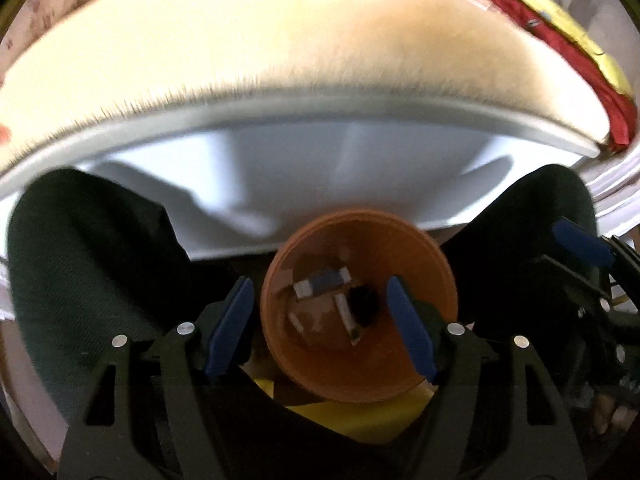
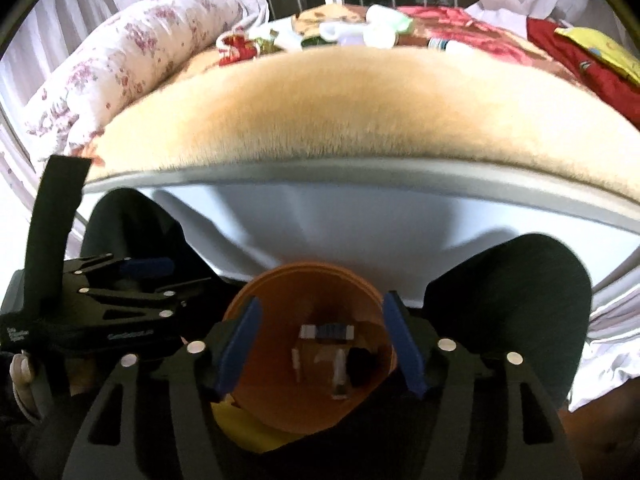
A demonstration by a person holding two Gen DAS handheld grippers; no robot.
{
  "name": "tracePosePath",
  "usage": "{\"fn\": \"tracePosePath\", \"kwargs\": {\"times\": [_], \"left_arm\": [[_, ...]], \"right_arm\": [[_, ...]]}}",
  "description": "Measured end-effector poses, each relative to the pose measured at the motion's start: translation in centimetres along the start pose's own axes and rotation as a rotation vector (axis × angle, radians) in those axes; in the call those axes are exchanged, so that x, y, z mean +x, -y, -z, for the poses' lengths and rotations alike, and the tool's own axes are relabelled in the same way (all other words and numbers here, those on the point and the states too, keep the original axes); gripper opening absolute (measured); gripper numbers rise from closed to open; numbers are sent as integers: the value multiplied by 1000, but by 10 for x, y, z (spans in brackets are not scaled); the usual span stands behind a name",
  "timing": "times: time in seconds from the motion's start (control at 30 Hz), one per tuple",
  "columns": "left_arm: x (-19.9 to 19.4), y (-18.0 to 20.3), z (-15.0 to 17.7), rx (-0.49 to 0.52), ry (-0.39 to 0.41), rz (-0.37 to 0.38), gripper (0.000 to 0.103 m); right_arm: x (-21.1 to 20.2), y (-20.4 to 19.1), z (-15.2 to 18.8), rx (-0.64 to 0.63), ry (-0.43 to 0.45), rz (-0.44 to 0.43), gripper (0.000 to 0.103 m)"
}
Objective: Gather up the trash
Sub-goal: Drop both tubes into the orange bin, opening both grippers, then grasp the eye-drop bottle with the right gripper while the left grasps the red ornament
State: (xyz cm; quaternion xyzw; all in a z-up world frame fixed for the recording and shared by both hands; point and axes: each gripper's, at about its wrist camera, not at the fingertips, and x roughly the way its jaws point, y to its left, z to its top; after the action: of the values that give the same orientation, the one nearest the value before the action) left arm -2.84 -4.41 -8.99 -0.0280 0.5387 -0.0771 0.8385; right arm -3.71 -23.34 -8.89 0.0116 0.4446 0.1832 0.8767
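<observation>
An orange plastic bucket [image 1: 360, 360] sits between the person's dark-trousered knees, below the bed edge; it also shows in the right wrist view [image 2: 280, 400]. Small scraps [image 1: 324, 286] and a dark lump lie at its bottom. My left gripper [image 1: 320, 324] is open, its blue pads either side of the bucket's rim, nothing held. My right gripper [image 2: 320, 348] is open above the same bucket, empty. The left gripper shows at the left of the right wrist view [image 2: 120, 292]. Several pieces of trash [image 2: 352, 32] lie far back on the bed.
A cream fleece blanket [image 2: 340, 112] covers the bed, white bed frame [image 2: 360, 216] below it. A floral bolster [image 2: 120, 52] lies at the left, a red and yellow cloth [image 2: 580, 56] at the right, a window grille behind.
</observation>
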Motion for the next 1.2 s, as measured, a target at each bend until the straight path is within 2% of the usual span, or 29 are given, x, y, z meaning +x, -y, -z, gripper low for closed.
{"fn": "tracePosePath", "kwargs": {"times": [0.07, 0.17, 0.23, 0.27, 0.33, 0.47, 0.57, 0.7, 0.8, 0.93, 1.03, 1.1, 1.13, 1.17, 1.2], "left_arm": [[-17, 3, -2, 29, 57, -10, 69], [-46, 4, -9, 67, 161, -6, 78], [-64, 4, -19, 87, 229, -1, 81], [-69, 3, -24, 90, 253, -9, 86], [-76, -1, -39, 77, 298, -29, 88], [-73, -11, -71, 36, 325, -27, 88], [-66, -17, -92, 11, 332, -41, 89], [-58, -23, -107, -30, 333, -35, 89], [-50, -28, -114, -52, 316, -16, 89], [-38, -29, -117, -57, 280, -5, 89], [-38, -30, -118, -53, 280, 0, 89], [-39, -30, -118, -47, 286, 2, 89], [-39, -29, -118, -42, 288, 2, 89], [-38, -29, -118, -40, 287, 3, 89], [-37, -29, -119, -40, 285, 1, 89]], "right_arm": [[-8, 2, -7, 4, 27, -7, 67], [-24, 6, -23, -8, 79, -17, 72], [-34, 7, -37, -30, 122, 0, 75], [-41, 10, -46, -45, 155, 10, 79], [-50, 18, -64, -65, 210, 33, 79], [-48, 49, -116, -90, 271, 101, 79], [-33, 80, -154, -53, 268, 94, 79], [-1, 114, -205, -31, 237, 122, 75], [28, 122, -232, -91, 181, 136, 65], [65, 124, -254, -181, 109, 165, 62], [92, 128, -268, -210, 36, 154, 58], [106, 132, -274, -211, -12, 146, 54], [112, 132, -275, -205, -43, 138, 46], [123, 134, -274, -194, -92, 123, 45], [125, 135, -273, -183, -92, 123, 43]]}}
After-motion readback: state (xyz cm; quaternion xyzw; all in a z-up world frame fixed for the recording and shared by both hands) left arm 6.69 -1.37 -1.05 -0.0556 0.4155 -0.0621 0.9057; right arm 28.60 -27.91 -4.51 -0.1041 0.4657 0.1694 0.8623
